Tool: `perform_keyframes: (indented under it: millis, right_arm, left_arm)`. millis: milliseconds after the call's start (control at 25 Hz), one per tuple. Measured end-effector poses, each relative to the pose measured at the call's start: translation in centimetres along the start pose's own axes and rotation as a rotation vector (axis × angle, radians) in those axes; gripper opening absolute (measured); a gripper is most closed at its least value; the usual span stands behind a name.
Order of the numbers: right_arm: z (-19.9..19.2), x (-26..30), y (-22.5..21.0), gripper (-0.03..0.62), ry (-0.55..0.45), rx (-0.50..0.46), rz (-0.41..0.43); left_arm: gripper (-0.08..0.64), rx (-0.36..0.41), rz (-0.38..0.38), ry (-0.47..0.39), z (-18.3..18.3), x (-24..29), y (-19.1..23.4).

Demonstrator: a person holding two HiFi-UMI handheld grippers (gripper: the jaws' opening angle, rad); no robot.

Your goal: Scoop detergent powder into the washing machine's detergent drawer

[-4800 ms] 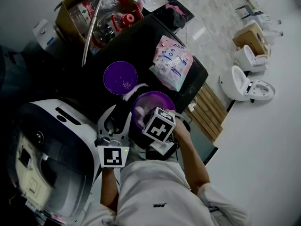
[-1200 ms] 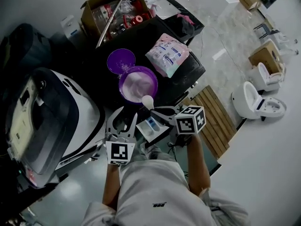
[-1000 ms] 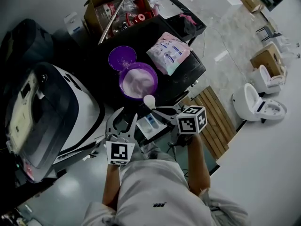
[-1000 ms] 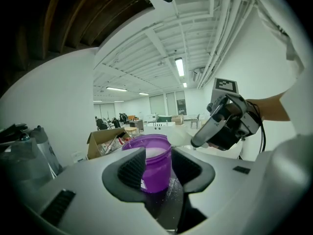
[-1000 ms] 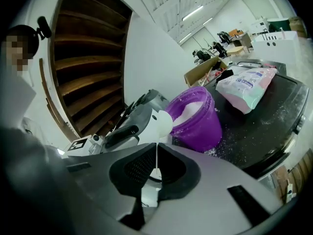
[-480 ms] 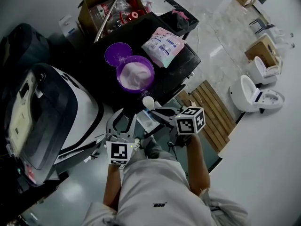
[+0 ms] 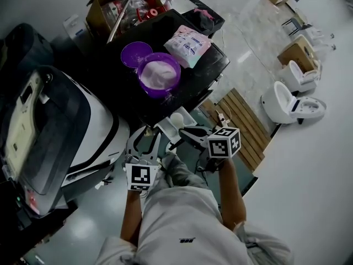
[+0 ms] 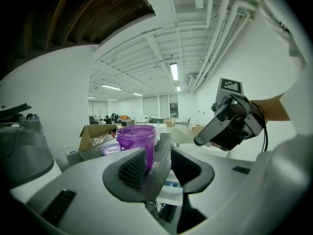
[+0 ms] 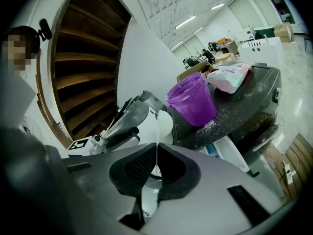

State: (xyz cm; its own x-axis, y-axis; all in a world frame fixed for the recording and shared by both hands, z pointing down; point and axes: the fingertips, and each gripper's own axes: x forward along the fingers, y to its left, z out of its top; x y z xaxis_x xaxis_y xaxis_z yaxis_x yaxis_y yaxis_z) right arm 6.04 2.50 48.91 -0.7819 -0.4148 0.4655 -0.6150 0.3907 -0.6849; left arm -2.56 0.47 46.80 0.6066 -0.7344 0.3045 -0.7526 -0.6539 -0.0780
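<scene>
— Two tools gripping?
— No. The right tool (image 9: 156,158) is clenching the white scoop (image 9: 165,124) by its handle, near the detergent drawer (image 9: 230,153) under the tabletop (image 9: 244,102).
— And the left tool (image 8: 159,163)?
— It's gaping, holding nothing.

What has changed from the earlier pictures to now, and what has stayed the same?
The right gripper, shut on the white scoop, has drawn back from the purple tub toward the person, past the table edge, near the detergent drawer. Unchanged: the left gripper is open and empty; tub, lid and detergent bag sit on the black table.
</scene>
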Motion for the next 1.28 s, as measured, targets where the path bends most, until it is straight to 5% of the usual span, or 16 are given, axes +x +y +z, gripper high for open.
perform_keyframes:
  millis: [560, 1280]
  right_arm:
    - [-5.1, -0.3, -2.1, 0.008, 0.000, 0.035, -0.048]
    - [-7.8, 0.9, -7.5, 0.009, 0.110, 0.033, -0.017]
  left_arm:
    - [0.163, -0.056, -0.025, 0.028, -4.6, -1.4, -2.5]
    - [0.158, -0.166, 0.046, 0.139, -10.1, 1.8, -4.6]
